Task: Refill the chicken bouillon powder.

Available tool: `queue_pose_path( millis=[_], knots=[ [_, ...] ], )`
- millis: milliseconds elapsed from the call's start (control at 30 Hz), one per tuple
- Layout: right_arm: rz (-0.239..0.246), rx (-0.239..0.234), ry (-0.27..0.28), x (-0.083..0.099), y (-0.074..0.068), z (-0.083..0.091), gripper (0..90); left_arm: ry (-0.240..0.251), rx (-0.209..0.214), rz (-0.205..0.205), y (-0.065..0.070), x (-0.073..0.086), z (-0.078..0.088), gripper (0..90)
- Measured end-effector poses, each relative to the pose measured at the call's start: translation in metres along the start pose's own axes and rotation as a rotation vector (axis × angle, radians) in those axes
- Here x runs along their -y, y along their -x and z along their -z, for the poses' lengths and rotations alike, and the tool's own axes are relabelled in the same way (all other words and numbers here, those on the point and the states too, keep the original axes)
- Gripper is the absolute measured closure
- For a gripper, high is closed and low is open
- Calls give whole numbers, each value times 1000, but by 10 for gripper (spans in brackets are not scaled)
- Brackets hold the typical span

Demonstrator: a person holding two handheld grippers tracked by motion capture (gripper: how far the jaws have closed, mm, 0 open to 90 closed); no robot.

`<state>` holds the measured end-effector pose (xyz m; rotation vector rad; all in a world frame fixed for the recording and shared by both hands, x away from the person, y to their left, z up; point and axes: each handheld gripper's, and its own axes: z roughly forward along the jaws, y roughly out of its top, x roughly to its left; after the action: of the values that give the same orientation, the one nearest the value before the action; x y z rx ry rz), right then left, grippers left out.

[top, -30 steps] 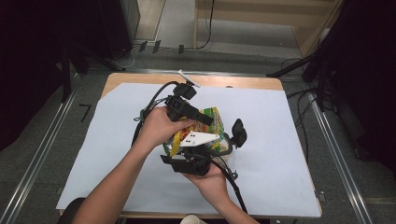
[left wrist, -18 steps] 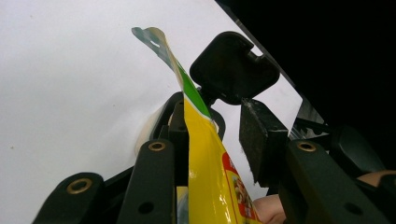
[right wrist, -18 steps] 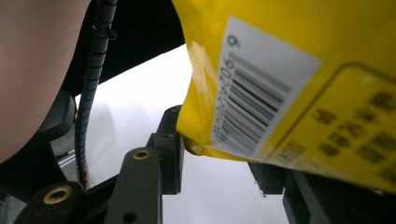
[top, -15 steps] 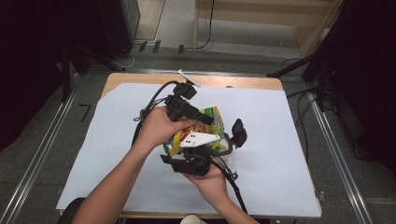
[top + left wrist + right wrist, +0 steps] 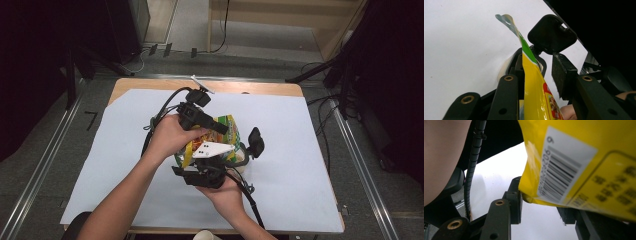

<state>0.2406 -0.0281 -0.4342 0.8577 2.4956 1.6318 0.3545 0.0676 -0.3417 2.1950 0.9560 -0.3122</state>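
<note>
Snack bag (image 5: 227, 131), yellow with a green edge, is sitting at the middle of the table on the white paper sheet (image 5: 310, 150), raised between two hand-held grippers.

Left: the left hand (image 5: 167, 137) is bringing the left gripper (image 5: 537, 75) in over the top of the bag. In the left gripper view the bag's sealed edge is rising between the jaws and lying against one pad, while the other pad (image 5: 564, 75) is standing just off it with a sliver of paper showing between. The jaws are therefore partly closed but not pinching.

Centre: the bag is hanging edge-on and slightly bent, its crimped top corner pointing away from the left gripper's camera.

Right: the right hand (image 5: 227, 192) is holding the right gripper (image 5: 540, 206) below the bag, near the table's front edge. In the right gripper view the barcode corner is sitting between the jaws and touching one pad (image 5: 516, 195); the bag is hiding the other pad, so whether this gripper is clamping cannot be told.

Risks, as judged from this arrangement:
- The bag is likely slipping or sagging if either hand pulls now, because one side is not pinched and the other is uncertain.
- The glossy film is offering little friction, so a shallow bite on the seam is liable to slide off.
- Closing on the filled body rather than the seal is risking crushed contents.
- Pulling apart unevenly is risking a sudden tear and spillage onto the sheet.
</note>
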Motion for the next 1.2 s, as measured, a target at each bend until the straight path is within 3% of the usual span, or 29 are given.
queue_pose_path(
  millis=[267,733,1200],
  knots=[
    [-16,-9,18,-1,1,2,619,38,1,-18,5,0,5,655],
    [-39,-25,19,-2,1,3,618,27,5,-14,3,0,4,654],
    [-28,-16,11,-1,2,2,618,29,-1,-8,3,0,3,666]
  ],
)
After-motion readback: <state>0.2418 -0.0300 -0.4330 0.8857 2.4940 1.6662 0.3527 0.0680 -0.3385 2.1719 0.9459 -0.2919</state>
